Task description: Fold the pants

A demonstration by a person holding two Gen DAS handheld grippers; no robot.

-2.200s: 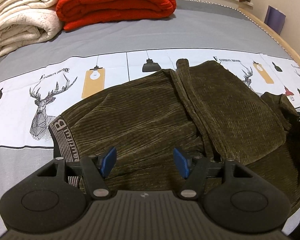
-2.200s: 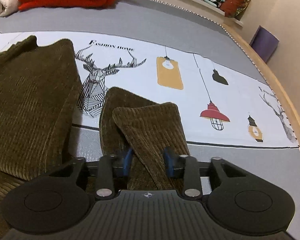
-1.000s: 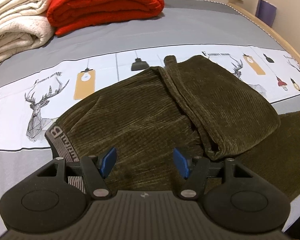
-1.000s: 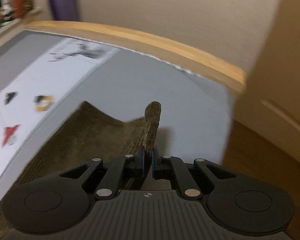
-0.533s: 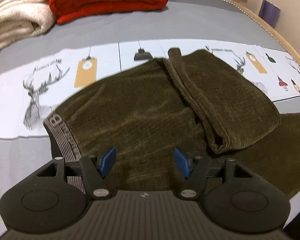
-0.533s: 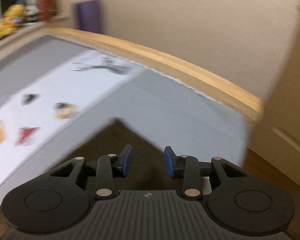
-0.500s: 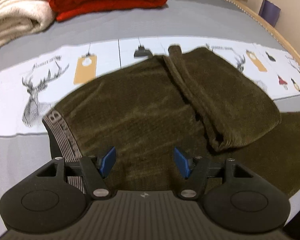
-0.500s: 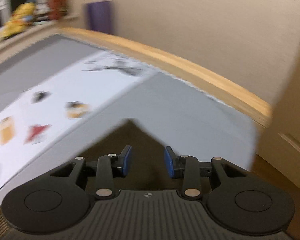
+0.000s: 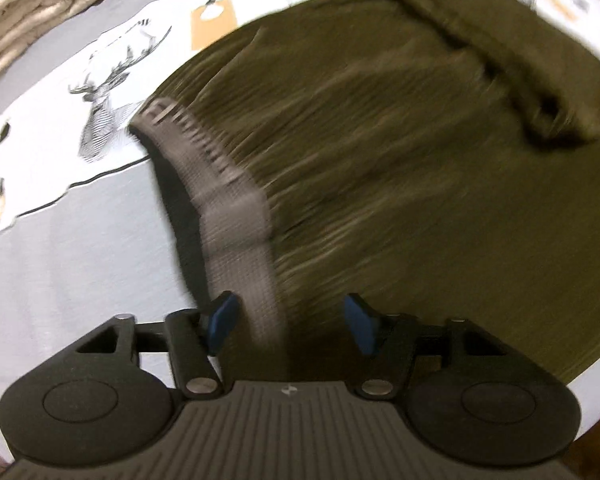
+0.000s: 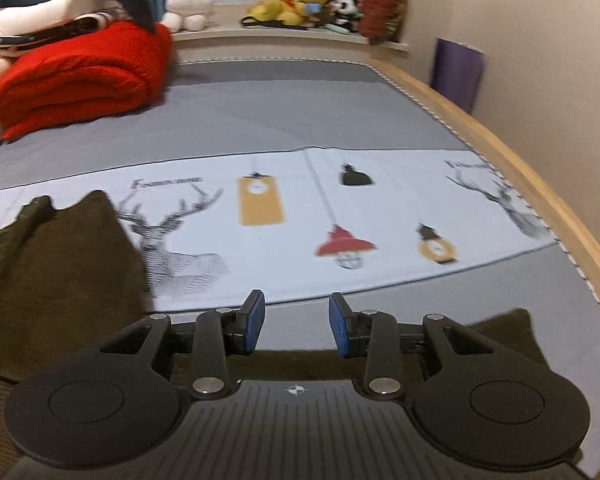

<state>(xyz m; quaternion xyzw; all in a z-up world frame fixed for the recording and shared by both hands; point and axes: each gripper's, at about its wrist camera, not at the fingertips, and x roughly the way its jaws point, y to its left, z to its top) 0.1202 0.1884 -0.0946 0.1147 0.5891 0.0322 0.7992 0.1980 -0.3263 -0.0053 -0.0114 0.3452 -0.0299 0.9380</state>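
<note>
The pants [image 9: 400, 152] lie spread on the bed [image 10: 280, 120], dark olive corduroy with fine ribs, one leg already doubled back over the body as a thick roll at the far right. Their grey elastic waistband [image 9: 236, 216] runs from far left toward me and ends right between the fingertips of my left gripper [image 9: 290, 322], so the band's long axis points almost straight into my jaws. Those jaws are closing, with the band between them but the blue pads not yet pressing on it. My left gripper is clearly the nearer one to the waistband; I judge the next move hinges on pinching that band squarely. My right gripper [image 10: 297, 326] stands part open with nothing between its pads, looking across the printed sheet [image 10: 380, 200]; a corner of the pants shows just past it at the near right. Farther off sit a folded red blanket [image 10: 80, 80] and cream blankets [image 9: 32, 12].
</note>
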